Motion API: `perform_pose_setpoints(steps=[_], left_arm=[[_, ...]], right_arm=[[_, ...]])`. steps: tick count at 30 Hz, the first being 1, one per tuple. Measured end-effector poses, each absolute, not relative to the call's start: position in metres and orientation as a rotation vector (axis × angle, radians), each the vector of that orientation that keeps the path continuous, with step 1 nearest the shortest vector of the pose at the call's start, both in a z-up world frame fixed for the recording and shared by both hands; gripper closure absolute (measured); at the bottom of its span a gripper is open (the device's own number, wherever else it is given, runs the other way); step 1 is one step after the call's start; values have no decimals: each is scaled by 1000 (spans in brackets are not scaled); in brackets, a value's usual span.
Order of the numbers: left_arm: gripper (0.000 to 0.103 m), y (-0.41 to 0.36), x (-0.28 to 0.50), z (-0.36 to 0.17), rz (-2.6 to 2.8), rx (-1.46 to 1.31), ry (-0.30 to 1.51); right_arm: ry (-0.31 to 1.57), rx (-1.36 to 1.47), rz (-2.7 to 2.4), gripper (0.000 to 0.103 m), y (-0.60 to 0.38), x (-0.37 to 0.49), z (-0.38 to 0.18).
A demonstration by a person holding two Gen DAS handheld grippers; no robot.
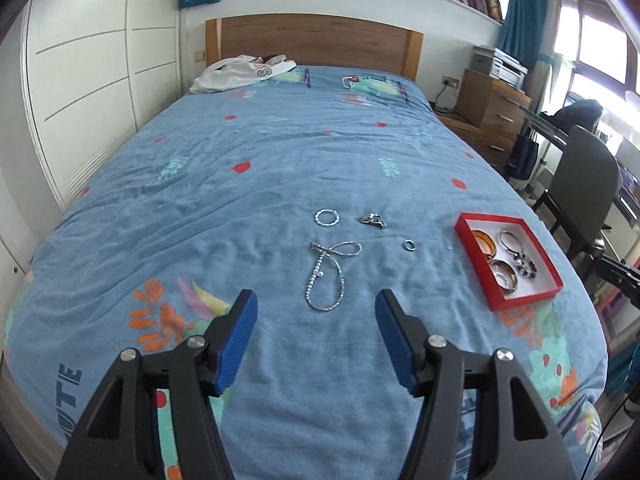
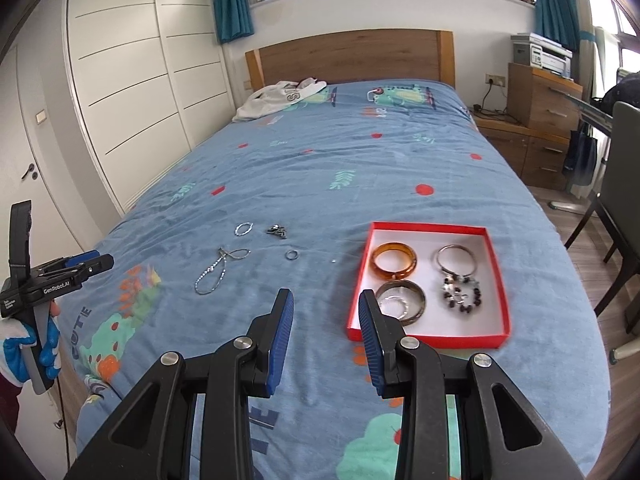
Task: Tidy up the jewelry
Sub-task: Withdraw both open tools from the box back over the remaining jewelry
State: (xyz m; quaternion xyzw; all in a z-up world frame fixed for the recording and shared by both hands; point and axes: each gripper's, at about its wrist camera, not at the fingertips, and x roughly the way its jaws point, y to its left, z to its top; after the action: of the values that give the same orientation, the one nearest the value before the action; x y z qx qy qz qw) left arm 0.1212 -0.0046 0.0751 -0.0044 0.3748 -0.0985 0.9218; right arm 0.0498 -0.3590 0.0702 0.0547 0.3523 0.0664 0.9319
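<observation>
Necklace (image 1: 326,276) lying straight ahead of the left gripper (image 1: 316,312), long axis along its reach; jaws apart, empty. Right gripper (image 2: 325,312), narrowly parted and empty, sits nearer the red tray (image 2: 498,280) of bangles. Surface: rumpled blue bedspread (image 1: 248,144), bedroom, wooden headboard (image 1: 312,40).

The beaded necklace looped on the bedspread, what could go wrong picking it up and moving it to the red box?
1. The beaded necklace lies flat in crossed loops on the soft bedspread; the left gripper might pinch fabric or lift one strand only.
2. The red box already holds bangles, so a dangling chain could snag its rim.
3. The small ring lies nearby and could get dragged along.
</observation>
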Motion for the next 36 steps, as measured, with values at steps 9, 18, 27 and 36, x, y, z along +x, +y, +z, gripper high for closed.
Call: perform_pose_setpoints(steps=[9, 18, 27, 36], left_arm=[[42, -18, 151, 43, -218, -4, 809], [42, -30, 189, 14, -220, 15, 841], [42, -40, 231, -11, -241, 29, 875], [41, -55, 264, -32, -275, 42, 898]], right_arm=[[762, 124, 185, 69, -341, 83, 45], [798, 142, 217, 69, -327, 122, 15], [847, 144, 254, 66, -304, 167, -16], [880, 151, 269, 61, -288, 207, -43]])
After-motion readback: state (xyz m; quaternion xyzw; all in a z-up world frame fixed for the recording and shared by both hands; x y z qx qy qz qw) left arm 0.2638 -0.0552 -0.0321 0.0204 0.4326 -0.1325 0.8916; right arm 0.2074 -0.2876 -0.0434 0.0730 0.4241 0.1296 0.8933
